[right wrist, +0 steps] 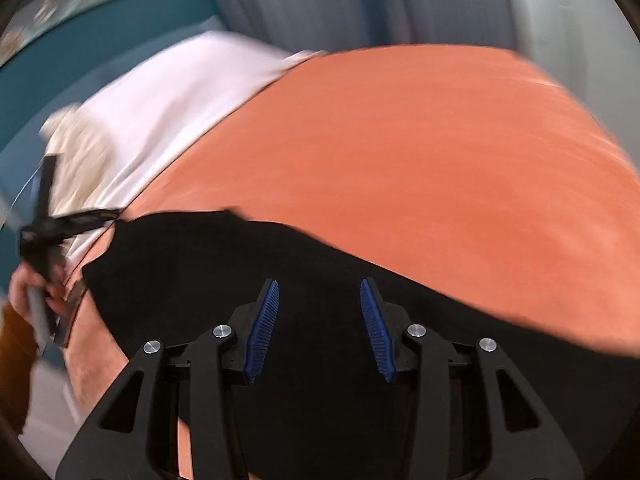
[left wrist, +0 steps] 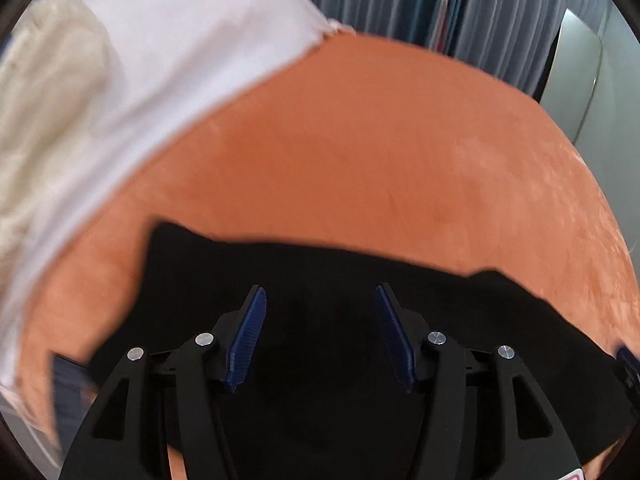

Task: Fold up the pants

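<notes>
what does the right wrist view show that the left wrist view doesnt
Only the right wrist view shows the person's left hand gripping the other gripper's handle at the far left, plus a teal wall behind the bed.

Only the left wrist view shows the pleated grey curtain sharply and a pale rounded panel at the right edge.

Both show black fabric pants lying on the orange velvety bedspread, a white sheet, a cream knitted blanket, and that view's own blue-padded gripper, left and right, open with nothing between its fingers.

pants point(left wrist: 320, 264): black | blanket point(left wrist: 380, 152): orange (plain) | sheet point(left wrist: 180, 60): white
</notes>
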Demonstrator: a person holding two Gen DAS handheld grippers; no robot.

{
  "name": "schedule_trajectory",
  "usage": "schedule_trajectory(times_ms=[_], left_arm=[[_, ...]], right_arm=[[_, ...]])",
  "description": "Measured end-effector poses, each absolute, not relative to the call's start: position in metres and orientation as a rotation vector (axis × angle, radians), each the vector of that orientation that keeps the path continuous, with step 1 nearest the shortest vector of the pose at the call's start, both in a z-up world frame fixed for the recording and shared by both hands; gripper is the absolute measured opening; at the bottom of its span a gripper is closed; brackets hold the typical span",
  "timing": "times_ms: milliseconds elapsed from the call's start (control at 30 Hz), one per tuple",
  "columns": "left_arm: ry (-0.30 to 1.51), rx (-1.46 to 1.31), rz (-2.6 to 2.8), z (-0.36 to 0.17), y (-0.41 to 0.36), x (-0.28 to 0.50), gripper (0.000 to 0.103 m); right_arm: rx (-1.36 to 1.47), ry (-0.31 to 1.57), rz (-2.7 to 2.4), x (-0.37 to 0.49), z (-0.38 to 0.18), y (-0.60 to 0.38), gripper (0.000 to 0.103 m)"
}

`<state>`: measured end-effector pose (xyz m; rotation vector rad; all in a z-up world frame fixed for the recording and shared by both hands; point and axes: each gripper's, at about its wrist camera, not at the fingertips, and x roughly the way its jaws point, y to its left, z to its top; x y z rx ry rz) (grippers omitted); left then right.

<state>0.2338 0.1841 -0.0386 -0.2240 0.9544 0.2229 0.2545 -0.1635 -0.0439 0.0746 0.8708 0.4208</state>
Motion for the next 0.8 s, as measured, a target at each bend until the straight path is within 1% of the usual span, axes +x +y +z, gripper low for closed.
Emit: schedule_trajectory(times_ms=[100, 167, 200, 233, 267, 333, 367, 400, 433, 467, 500, 533, 567, 600, 633, 667, 733, 800], left_arm=[[0.992, -0.290, 0.238, -0.070, 0.191, 0.236, 0.055], [1.005, -0.295, 0.266, -0.087, 0.198, 0.238, 0.055], [1.004, -0.288, 0.269, -0.091, 0.199, 0.239, 0.055], [0.989, -0.266, 0.271, -0.093, 0.200, 0.238, 0.055], [0.974, -0.234, 0.279, -0.093, 0.196, 0.240, 0.055], [0.956, -0.160, 0.307, -0.095, 0.189, 0.246, 0.055], [0.949, -0.141, 0.322, -0.096, 0.188, 0.250, 0.056], [0.945, -0.136, 0.336, -0.097, 0.189, 0.255, 0.058], [0.939, -0.133, 0.355, -0.100, 0.188, 0.260, 0.063], [0.932, -0.125, 0.370, -0.100, 0.190, 0.260, 0.066], [0.930, -0.112, 0.396, -0.101, 0.189, 0.263, 0.071], [0.932, -0.120, 0.397, -0.101, 0.191, 0.261, 0.071], [0.930, -0.135, 0.394, -0.099, 0.194, 0.260, 0.071], [0.922, -0.157, 0.393, -0.094, 0.198, 0.259, 0.071], [0.910, -0.179, 0.398, -0.089, 0.201, 0.253, 0.071], [0.894, -0.194, 0.405, -0.083, 0.207, 0.244, 0.070], [0.865, -0.214, 0.397, -0.068, 0.211, 0.229, 0.070], [0.843, -0.209, 0.374, -0.054, 0.206, 0.214, 0.070]], right_arm=[[0.046, 0.929, 0.494, 0.321, -0.056, -0.103, 0.041], [0.065, 1.013, 0.542, 0.355, -0.071, -0.077, 0.048], [0.060, 1.050, 0.548, 0.363, -0.079, -0.065, 0.049], [0.031, 1.083, 0.553, 0.370, -0.092, -0.050, 0.031], [-0.023, 1.107, 0.582, 0.372, -0.102, -0.033, 0.007], [-0.128, 1.043, 0.541, 0.368, -0.098, -0.012, 0.004], [-0.134, 0.993, 0.529, 0.369, -0.089, -0.010, 0.004], [-0.119, 0.965, 0.520, 0.372, -0.085, -0.011, 0.004], [-0.128, 0.944, 0.478, 0.379, -0.089, -0.013, 0.000], [-0.182, 0.963, 0.404, 0.388, -0.101, -0.013, 0.000], [-0.198, 1.026, 0.364, 0.396, -0.115, -0.017, 0.000], [-0.156, 1.043, 0.358, 0.396, -0.116, -0.026, 0.000], [-0.080, 1.015, 0.360, 0.389, -0.108, -0.038, 0.000], [-0.005, 0.958, 0.367, 0.373, -0.092, -0.052, 0.001], [0.039, 0.906, 0.373, 0.353, -0.077, -0.065, 0.007], [0.061, 0.860, 0.380, 0.328, -0.063, -0.082, 0.009], [0.076, 0.829, 0.376, 0.277, -0.051, -0.126, 0.009], [0.126, 0.834, 0.328, 0.237, -0.054, -0.176, 0.009]])
